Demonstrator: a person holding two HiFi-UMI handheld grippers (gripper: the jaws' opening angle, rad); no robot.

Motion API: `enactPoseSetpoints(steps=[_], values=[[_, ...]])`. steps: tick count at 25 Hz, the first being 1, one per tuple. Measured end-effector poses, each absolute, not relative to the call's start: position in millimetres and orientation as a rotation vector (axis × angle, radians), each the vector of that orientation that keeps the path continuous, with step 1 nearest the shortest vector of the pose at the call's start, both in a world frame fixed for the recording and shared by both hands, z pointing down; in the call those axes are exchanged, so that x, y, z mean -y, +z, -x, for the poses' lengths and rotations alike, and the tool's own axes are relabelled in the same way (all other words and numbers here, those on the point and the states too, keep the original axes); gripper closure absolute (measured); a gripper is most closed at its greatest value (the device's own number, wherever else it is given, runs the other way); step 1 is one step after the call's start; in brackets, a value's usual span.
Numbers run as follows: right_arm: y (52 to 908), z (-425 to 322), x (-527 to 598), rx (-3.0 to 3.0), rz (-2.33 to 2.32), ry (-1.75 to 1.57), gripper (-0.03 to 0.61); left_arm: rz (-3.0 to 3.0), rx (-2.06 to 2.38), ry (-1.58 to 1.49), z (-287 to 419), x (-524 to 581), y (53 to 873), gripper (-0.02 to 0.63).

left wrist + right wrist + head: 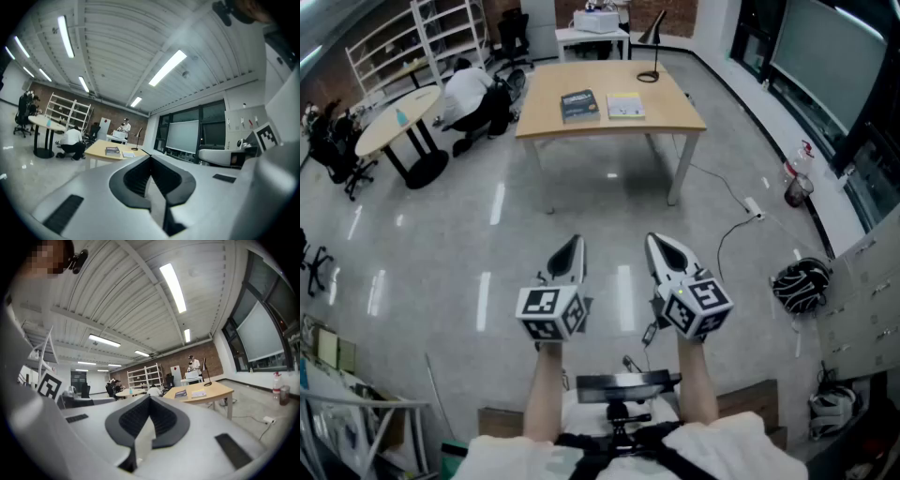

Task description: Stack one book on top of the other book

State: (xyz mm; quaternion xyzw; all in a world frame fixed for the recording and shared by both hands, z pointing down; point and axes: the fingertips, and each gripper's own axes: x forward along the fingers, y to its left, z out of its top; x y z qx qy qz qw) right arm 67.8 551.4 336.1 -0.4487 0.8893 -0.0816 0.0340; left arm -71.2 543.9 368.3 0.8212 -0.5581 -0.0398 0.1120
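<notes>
Fingers pressed together on nothing: the left gripper (572, 246) sits low and left of centre, the right gripper (661, 246) just beside it. Both point up the frame at the table (675, 117), well apart at upper centre. There the dark book (578, 104) lies straight ahead of the left gripper. The pale book (625, 105) lies beside it, nearer the right gripper's line, long axes up-frame.

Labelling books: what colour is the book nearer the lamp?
Pale yellow book, clearest in the head view.

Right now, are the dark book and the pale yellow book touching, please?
Apart: the head view shows bare wooden tabletop between the dark book and the pale yellow book.
</notes>
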Motion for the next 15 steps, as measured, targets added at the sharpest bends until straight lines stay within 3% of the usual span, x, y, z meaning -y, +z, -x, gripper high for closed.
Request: enactPoseSetpoints(steps=[7,12,15], values=[[343,-76,-554,-2.71,1.414,-0.277,0.581,-2.372,1.525,-0.18,66,-546,384,0.604],[355,-75,-555,-2.687,1.395,-0.371,0.581,-2.25,1.276,-0.465,53,-549,385,0.604],[360,-72,-557,-2.713,1.34,-0.389,0.581,-2.231,1.306,-0.476,54,-546,391,0.604]])
